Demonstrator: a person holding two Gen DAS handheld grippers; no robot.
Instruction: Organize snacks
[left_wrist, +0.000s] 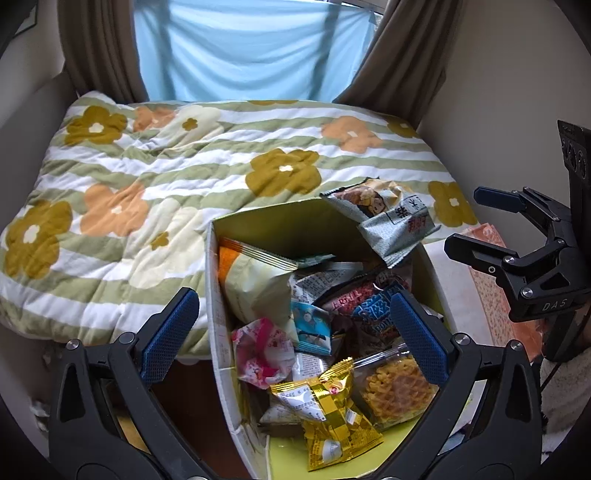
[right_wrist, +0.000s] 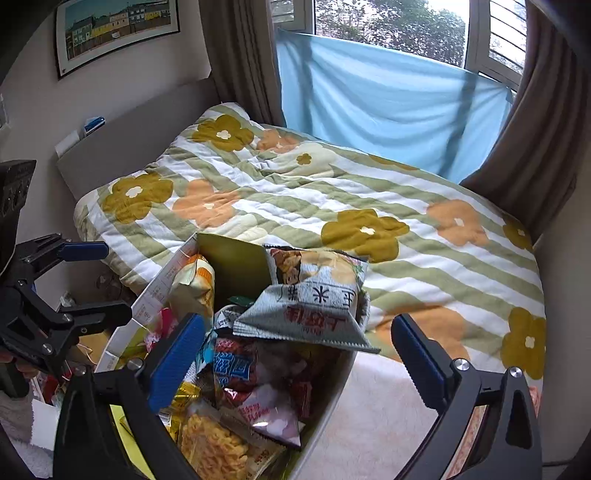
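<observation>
An open cardboard box (left_wrist: 221, 295) with a green inside stands against the bed, full of snack packets. In it lie a gold packet (left_wrist: 325, 406), a clear pack of waffle crisps (left_wrist: 395, 387), a pink-white packet (left_wrist: 262, 350) and a cream bag (left_wrist: 255, 284). A grey rice-cracker bag (left_wrist: 388, 218) rests on the box's far corner; it also shows in the right wrist view (right_wrist: 314, 295). My left gripper (left_wrist: 295, 325) is open and empty above the box. My right gripper (right_wrist: 295, 350) is open and empty over the box's right side, and shows in the left wrist view (left_wrist: 476, 221).
The bed with a flowered, green-striped quilt (left_wrist: 184, 166) lies behind the box. A blue cloth (right_wrist: 388, 103) hangs over the window between brown curtains. A pale rug (right_wrist: 380, 406) lies to the right of the box. Clutter sits on the floor to the left of the box.
</observation>
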